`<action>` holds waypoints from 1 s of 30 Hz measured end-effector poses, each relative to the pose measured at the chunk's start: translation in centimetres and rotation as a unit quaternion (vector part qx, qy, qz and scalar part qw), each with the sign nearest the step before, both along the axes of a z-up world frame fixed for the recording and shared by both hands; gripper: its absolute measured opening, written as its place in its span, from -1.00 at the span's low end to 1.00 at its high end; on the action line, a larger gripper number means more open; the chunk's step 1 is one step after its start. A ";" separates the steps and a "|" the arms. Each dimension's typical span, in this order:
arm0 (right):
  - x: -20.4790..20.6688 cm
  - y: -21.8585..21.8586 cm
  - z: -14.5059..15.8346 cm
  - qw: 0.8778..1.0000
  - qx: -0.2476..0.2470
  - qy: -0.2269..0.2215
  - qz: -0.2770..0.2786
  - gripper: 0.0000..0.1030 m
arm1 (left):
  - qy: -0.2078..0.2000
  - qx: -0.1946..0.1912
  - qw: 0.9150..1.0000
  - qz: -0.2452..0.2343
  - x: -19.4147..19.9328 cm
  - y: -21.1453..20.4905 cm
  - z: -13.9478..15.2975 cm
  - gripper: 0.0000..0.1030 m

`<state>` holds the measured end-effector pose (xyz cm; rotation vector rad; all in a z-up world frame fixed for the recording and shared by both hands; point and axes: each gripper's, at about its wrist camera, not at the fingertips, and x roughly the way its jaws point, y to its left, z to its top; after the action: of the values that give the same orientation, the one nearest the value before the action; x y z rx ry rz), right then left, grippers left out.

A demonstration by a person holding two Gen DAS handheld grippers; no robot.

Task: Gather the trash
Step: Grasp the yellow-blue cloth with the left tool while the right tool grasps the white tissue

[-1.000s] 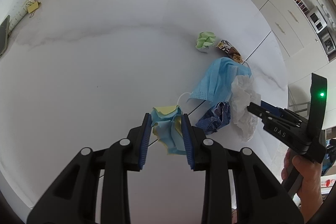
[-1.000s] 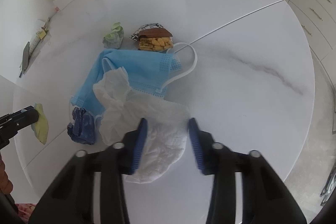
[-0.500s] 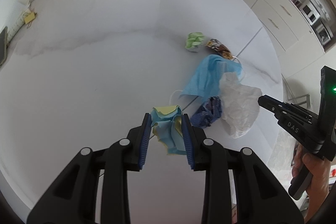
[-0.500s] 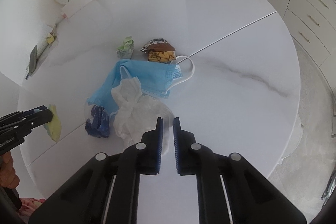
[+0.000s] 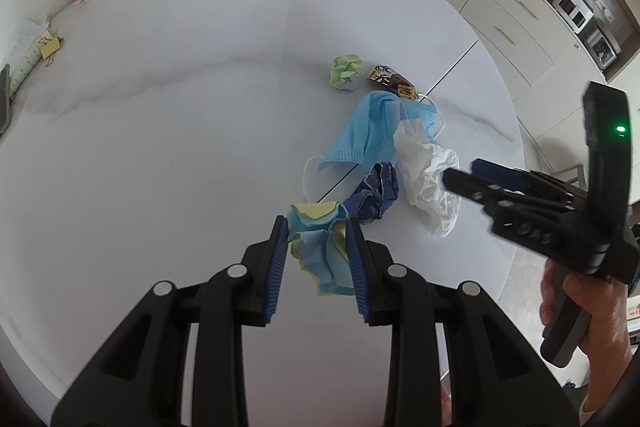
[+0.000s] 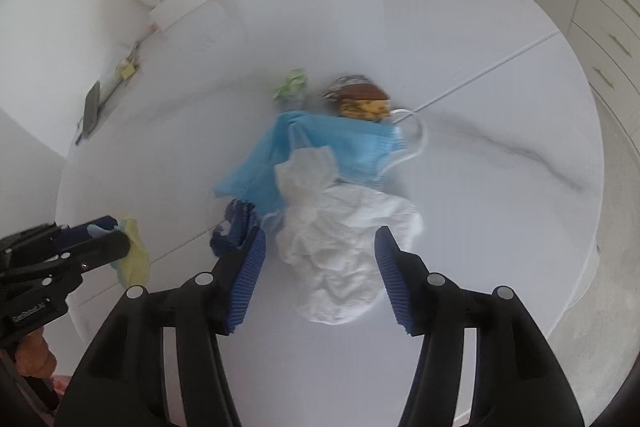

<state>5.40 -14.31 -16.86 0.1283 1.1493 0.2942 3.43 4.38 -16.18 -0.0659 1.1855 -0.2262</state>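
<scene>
The right gripper [image 6: 320, 267] is holding its jaws apart around the crumpled white tissue [image 6: 340, 251] lying on the tabletop [image 6: 460, 27]. Light and soft, it is probably best pinched mid-bulk. The left gripper [image 5: 316, 247] is clamping blue-yellow paper scraps [image 5: 320, 247].

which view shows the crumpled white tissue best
The right wrist view: the crumpled white tissue sits large and central between the open fingers of the right hand-held gripper, though slightly blurred. In the left wrist view the tissue is sharper but smaller, off to the right, with the gripper's tip crossing its edge.
</scene>
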 end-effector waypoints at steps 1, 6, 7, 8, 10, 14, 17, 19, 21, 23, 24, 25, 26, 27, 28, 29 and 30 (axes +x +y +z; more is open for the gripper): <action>0.2 0.5 -0.3 1.000 -0.006 0.003 0.002 0.13 | -0.002 0.000 1.000 -0.001 0.0 0.2 0.0 -0.43; 1.7 2.4 -2.1 0.999 -0.040 0.028 -0.005 0.15 | 0.002 -0.004 1.000 -0.005 0.0 1.3 -0.2 -0.43; 2.0 2.8 -2.5 0.998 -0.055 0.034 -0.010 0.15 | 0.003 -0.006 1.000 -0.006 0.0 1.6 -0.3 -0.43; 2.2 3.0 -2.8 0.997 -0.068 0.039 -0.017 0.15 | 0.004 -0.007 1.000 -0.007 0.0 1.8 -0.3 -0.42; 2.6 3.3 -3.8 0.994 -0.089 0.060 -0.034 0.15 | 0.006 -0.011 1.000 -0.010 0.1 2.2 -0.5 -0.43; 2.6 3.4 -4.0 0.991 -0.102 0.070 -0.053 -0.04 | 0.007 -0.019 1.000 -0.017 0.5 2.8 -0.9 -0.43; 2.7 3.3 -3.8 0.989 -0.115 0.068 -0.062 -0.82 | 0.009 -0.024 0.999 -0.021 0.8 3.2 -1.2 -0.43; 2.7 2.7 -3.7 0.990 -0.095 0.076 -0.073 -0.84 | 0.008 -0.023 0.999 -0.023 0.9 3.4 -1.3 -0.43; 2.3 2.3 -3.3 0.991 -0.090 0.071 -0.072 -0.86 | 0.006 -0.023 0.999 -0.026 1.0 3.4 -1.3 -0.43; 1.6 1.7 -2.5 0.992 -0.079 0.060 -0.076 -0.86 | 0.004 -0.021 0.999 -0.033 1.1 3.2 -1.1 -0.42; 0.9 1.2 -1.7 0.993 -0.070 0.054 -0.081 -0.86 | 0.002 -0.018 0.999 -0.037 1.0 2.9 -1.0 -0.43; 0.3 0.6 -1.0 0.993 -0.062 0.048 -0.085 -0.86 | 0.000 -0.016 0.999 -0.043 1.0 2.6 -0.8 -0.43; -0.4 0.1 -0.2 0.994 -0.050 0.042 -0.089 -0.86 | -0.004 -0.014 0.999 -0.052 0.8 2.1 -0.4 -0.43; -1.4 -0.8 0.9 0.994 -0.040 0.033 -0.094 -0.86 | -0.007 -0.013 0.998 -0.059 0.5 1.7 -0.1 -0.43; -2.4 -1.7 1.9 0.994 -0.035 0.024 -0.100 -0.86 | -0.008 -0.013 0.997 -0.072 0.3 0.8 0.3 -0.43; -3.0 -2.2 2.7 0.994 -0.030 0.017 -0.103 -0.86 | -0.008 -0.014 0.996 -0.084 0.0 0.0 0.6 -0.43; -4.6 -3.6 3.9 0.993 -0.024 0.005 -0.112 -0.86 | -0.008 -0.017 0.995 -0.098 -0.3 -1.0 0.9 -0.43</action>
<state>0.81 -17.86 -12.92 0.2137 1.1408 0.0675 3.17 3.40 -15.27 0.0234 1.1736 -0.4188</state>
